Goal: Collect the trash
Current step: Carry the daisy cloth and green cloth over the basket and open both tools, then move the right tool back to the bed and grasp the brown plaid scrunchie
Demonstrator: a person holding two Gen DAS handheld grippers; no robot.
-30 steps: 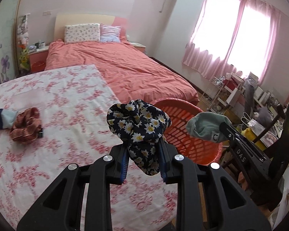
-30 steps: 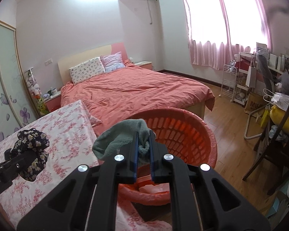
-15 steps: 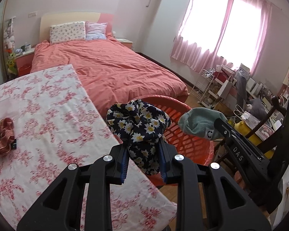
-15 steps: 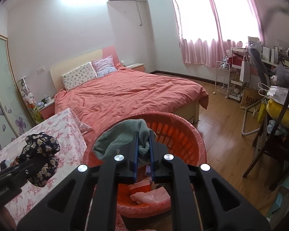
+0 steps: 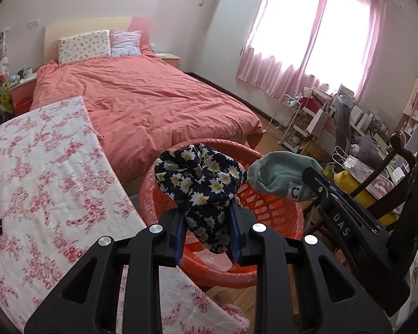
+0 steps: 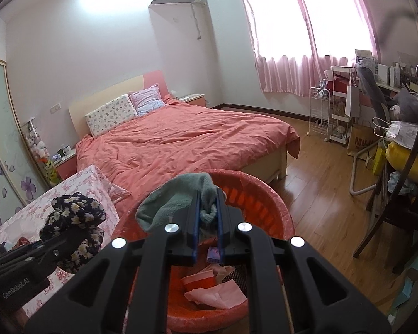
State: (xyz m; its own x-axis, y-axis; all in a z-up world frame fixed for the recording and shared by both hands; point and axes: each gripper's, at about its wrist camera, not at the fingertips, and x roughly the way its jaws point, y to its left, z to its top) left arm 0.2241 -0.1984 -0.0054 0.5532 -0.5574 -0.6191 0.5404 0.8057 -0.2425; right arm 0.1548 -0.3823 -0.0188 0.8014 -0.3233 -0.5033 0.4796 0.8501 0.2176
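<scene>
your left gripper [image 5: 207, 229] pinched the dark daisy-print cloth [image 5: 200, 178] over the red basket [image 5: 267, 208], and your right gripper [image 6: 208, 222] pinched the green sock [image 6: 170, 203] above its rim. pink scraps [image 6: 214, 292] lay inside; the floral table [image 5: 41, 167] and bed [image 6: 186, 139] stood just beside.

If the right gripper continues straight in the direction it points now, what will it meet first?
Probably the far inner wall of the round orange plastic basket; the right gripper, shut on a green fleece sock, points into it. Depth is uncertain.
</scene>
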